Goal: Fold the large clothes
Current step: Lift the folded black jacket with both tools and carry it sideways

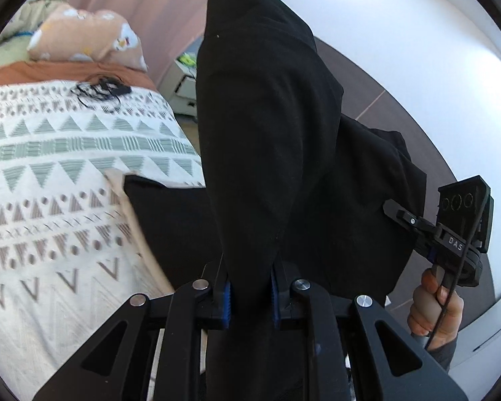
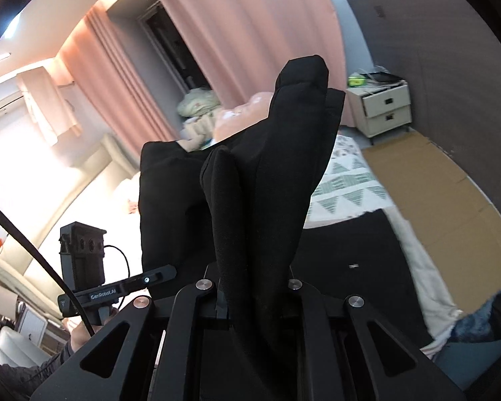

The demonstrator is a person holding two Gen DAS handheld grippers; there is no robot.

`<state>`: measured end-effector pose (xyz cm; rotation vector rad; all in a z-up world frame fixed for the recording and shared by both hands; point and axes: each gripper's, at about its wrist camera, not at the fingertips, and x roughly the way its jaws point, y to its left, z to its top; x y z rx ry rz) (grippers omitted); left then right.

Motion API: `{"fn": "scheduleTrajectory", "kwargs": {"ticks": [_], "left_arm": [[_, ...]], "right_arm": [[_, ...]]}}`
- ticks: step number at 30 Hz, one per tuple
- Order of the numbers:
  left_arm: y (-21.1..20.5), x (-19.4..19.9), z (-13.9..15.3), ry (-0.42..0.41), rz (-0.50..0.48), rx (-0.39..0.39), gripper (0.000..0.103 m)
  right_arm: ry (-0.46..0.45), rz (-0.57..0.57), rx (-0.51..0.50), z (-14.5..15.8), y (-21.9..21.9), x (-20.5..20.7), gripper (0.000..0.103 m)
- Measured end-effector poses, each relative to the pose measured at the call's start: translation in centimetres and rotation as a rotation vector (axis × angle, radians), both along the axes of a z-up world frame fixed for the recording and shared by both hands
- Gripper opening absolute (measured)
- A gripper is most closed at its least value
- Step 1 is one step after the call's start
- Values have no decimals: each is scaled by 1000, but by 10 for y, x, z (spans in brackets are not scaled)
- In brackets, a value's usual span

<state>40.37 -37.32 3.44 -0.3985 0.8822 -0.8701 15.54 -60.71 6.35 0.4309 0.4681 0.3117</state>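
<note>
A large black garment (image 1: 270,127) is held up above the bed by both grippers. My left gripper (image 1: 250,297) is shut on a bunched edge of it; the cloth stands up between the blue pads and fills the middle of the left wrist view. My right gripper (image 2: 254,294) is shut on another bunch of the same black garment (image 2: 270,173). The right gripper also shows in the left wrist view (image 1: 404,215) at the right, pinching the cloth. The left gripper shows in the right wrist view (image 2: 163,274) at the lower left. Part of the garment lies on the bed (image 1: 170,220).
The bed has a white patterned blanket (image 1: 66,167), an orange pillow (image 1: 87,36) and a tangle of black cable (image 1: 100,92). A white nightstand (image 2: 380,110) stands by the dark wall, with brown cardboard (image 2: 451,200) on the floor. Pink curtains (image 2: 250,26) hang behind.
</note>
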Motion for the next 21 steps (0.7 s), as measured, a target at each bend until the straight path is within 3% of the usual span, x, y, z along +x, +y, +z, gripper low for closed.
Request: {"fn": "scheduleTrajectory", "kwargs": {"ticks": [6, 16, 18, 21], "left_arm": [[-33, 25, -27, 109, -50, 30, 18], [-61, 75, -74, 179, -57, 120, 19], [-63, 85, -85, 201, -55, 125, 19], [-69, 97, -106, 251, -48, 164, 19]], "right_arm": [[60, -44, -15, 0, 3, 6, 9], [185, -114, -16, -18, 16, 60, 9], [232, -148, -16, -21, 18, 71, 10], [334, -196, -18, -32, 19, 89, 19]]}}
